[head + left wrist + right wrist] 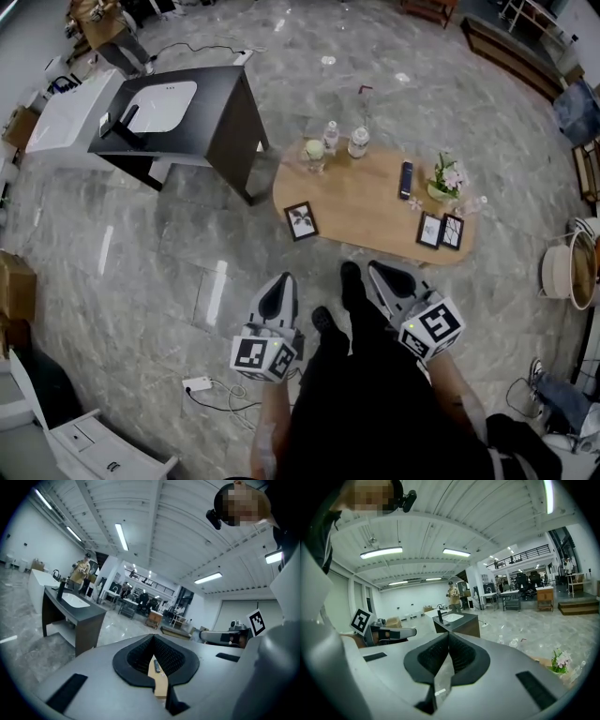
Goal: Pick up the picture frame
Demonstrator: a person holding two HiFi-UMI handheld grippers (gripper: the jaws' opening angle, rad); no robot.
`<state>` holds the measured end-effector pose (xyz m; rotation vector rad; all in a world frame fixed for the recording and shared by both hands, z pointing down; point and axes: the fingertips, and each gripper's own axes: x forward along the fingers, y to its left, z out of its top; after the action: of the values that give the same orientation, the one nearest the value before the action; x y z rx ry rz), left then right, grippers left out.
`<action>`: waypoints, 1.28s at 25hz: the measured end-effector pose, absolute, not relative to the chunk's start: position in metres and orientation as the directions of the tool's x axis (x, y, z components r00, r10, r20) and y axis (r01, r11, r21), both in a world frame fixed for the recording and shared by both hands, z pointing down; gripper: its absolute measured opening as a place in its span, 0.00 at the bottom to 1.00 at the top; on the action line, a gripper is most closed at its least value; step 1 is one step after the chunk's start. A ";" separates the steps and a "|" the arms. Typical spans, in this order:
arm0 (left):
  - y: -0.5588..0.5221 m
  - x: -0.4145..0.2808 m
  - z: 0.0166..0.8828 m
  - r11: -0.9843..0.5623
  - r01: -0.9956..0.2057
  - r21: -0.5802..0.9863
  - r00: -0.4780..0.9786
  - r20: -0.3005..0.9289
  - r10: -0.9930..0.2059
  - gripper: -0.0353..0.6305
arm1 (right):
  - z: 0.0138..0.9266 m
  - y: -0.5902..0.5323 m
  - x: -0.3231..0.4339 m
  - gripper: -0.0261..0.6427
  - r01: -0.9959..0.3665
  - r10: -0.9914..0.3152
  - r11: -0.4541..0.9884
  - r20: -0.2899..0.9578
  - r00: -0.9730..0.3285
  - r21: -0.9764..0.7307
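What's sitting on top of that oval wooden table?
One picture frame, two more frames, a remote, potted flowers, two bottles, a pale round object. Anything under the table is hidden.

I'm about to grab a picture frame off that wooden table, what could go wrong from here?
The right-hand frame stands beside a second frame near the table's edge; gripping one could topple the other.
The left gripper and right gripper have closed fingers; they must open first.
A power strip and cable lie on the floor to your left: a possible trip risk.

table (361,202) holds a frame (301,221) left, frame pair (440,231) right, bottles (344,141) behind.
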<state>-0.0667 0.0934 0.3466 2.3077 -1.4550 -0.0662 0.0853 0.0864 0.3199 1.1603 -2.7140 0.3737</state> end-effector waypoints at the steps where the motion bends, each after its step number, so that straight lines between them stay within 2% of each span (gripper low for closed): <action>1: 0.088 -0.066 0.350 -0.370 -0.854 0.366 0.455 0.182 -0.871 0.07 | 0.323 0.079 0.083 0.06 -0.722 -0.679 0.671 0.250 -0.690 -0.169; 12: -0.005 -0.054 0.347 -0.306 -0.881 0.360 0.399 0.219 -0.890 0.07 | 0.319 -0.039 0.072 0.06 -0.629 -0.591 0.753 0.221 -0.776 -0.195; 19: -0.053 -0.040 0.367 -0.180 -0.857 0.484 0.317 0.218 -0.923 0.07 | 0.338 -0.097 0.076 0.06 -0.526 -0.479 0.817 0.229 -0.848 -0.236; 24: -0.065 -0.043 0.400 -0.090 -0.835 0.543 0.274 0.267 -0.924 0.07 | 0.370 -0.122 0.068 0.06 -0.486 -0.421 0.833 0.266 -0.867 -0.264; 32: -0.086 -0.069 0.467 0.017 -0.742 0.671 0.205 0.250 -0.946 0.07 | 0.425 -0.134 0.045 0.06 -0.441 -0.338 0.838 0.327 -0.882 -0.323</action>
<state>-0.0688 -0.0863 0.4665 1.7686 -1.5828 -0.3644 0.0449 -0.1344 0.4252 0.5960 -2.7603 0.5750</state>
